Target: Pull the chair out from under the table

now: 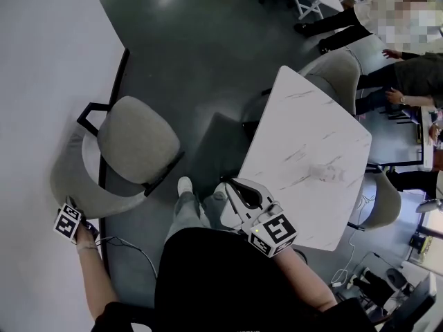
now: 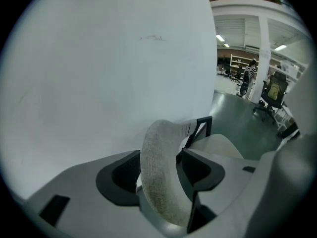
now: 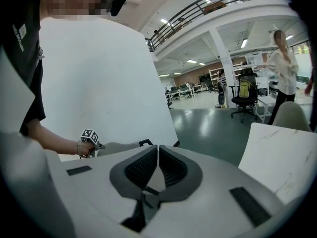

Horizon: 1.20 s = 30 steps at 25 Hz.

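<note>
The grey padded chair stands out on the dark floor, well apart from the white marble-patterned table. Its seat faces the table and its curved backrest lies close against a tall white wall on the far left. The left tongs are at the top rim of that backrest, spread to either side of it. The rim runs up between the two pads, and the pads do not look to be pressing on it. The right tongs are pressed together with nothing in them, hanging just off the near corner of the table. Between chair and table there is open floor and the person's own leg, with a pale shoe planted near the front edge of the seat. The wall hems the chair in from behind. A second chair of the same grey is tucked in at the table's far side, and a third chair sits at its right edge. A thin cable trails over the floor by the person's left arm. Several people are gathered beyond the table, and a black office chair stands further off in the hall.
</note>
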Available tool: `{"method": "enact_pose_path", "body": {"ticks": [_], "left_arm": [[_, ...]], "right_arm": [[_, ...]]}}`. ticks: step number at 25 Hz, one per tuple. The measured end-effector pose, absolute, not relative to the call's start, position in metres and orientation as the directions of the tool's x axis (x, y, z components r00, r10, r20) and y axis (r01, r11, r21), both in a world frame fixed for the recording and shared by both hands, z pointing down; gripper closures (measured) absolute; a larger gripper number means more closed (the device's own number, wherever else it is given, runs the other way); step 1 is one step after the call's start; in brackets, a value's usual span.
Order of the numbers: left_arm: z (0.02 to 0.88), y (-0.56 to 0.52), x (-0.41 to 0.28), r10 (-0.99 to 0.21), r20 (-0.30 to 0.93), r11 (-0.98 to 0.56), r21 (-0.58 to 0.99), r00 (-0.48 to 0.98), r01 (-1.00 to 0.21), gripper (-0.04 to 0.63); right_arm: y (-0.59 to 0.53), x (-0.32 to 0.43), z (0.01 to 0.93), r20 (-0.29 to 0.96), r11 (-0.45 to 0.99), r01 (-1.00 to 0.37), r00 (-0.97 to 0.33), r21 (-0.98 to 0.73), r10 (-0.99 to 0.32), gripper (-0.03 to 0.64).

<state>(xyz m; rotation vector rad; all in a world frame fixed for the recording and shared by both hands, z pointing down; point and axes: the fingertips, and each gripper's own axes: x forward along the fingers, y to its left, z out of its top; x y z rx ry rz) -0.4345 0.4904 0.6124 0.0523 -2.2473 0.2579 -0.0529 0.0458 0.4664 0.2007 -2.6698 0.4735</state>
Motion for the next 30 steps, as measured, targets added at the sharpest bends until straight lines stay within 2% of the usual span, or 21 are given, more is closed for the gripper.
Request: {"method": "enact_pose_path", "body": {"ticks": [6, 14, 22, 30], "left_arm": [[0.574, 0.439, -0.446, -0.007, 0.675, 0.951, -0.223, -0.738, -0.214, 0.330], [0.539, 0.296, -0.435, -0.314, 0.606, 0.826, -0.206, -0.731, -0.525, 0.382], [0.502, 0.156, -0.378, -0.614, 0.544, 0.632, -0.096, -0.572, -0.769, 0.451], [0.452, 0.046, -0.308, -0.823, 0.444, 0.404, 0.016, -0.355, -0.915, 0.518]], "right_arm": [[0.035, -0.044, 0.460, 0.407, 0.924, -0.247, -0.906, -0.291, -0.114, 0.603], [0.016, -0.028, 0.447, 0.379, 0.907, -0.316, -0.904, -0.277, -0.199, 0.603], [-0.013, -0.001, 0.426, 0.336, 0.869, -0.420, -0.884, -0.261, -0.326, 0.603], [-0.048, 0.038, 0.400, 0.270, 0.812, -0.531, -0.841, -0.244, -0.469, 0.603]]}}
